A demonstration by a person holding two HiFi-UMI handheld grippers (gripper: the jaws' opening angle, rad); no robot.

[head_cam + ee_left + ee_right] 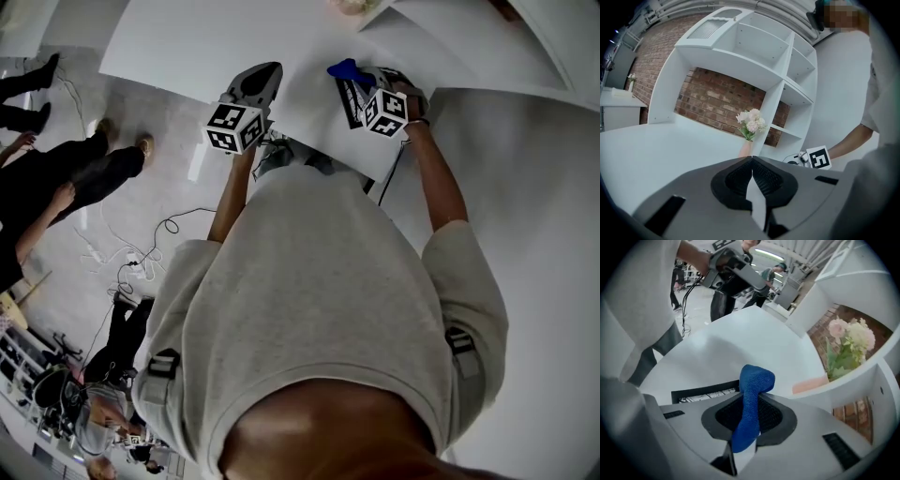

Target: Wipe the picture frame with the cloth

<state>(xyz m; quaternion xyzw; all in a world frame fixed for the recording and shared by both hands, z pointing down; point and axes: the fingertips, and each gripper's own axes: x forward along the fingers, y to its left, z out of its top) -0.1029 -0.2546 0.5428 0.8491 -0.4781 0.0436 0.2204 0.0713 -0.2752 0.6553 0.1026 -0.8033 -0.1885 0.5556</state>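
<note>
A blue cloth (751,401) is pinched in my right gripper (751,395), which is shut on it; one end bulges out past the tips. In the head view that cloth (343,68) pokes out ahead of the right gripper (354,79). A black picture frame (700,392) lies flat on the white table (754,341) just beneath and to the left of the right jaws; in the head view the frame (348,101) is mostly hidden by the gripper. My left gripper (752,159) hovers over the table to the left, shut and holding nothing. It shows in the head view too (270,71).
A white shelf unit (780,89) stands at the back of the table before a brick wall, with a vase of pale flowers (751,123) at its foot. People (56,178) stand on the floor to the left, among loose cables (131,253).
</note>
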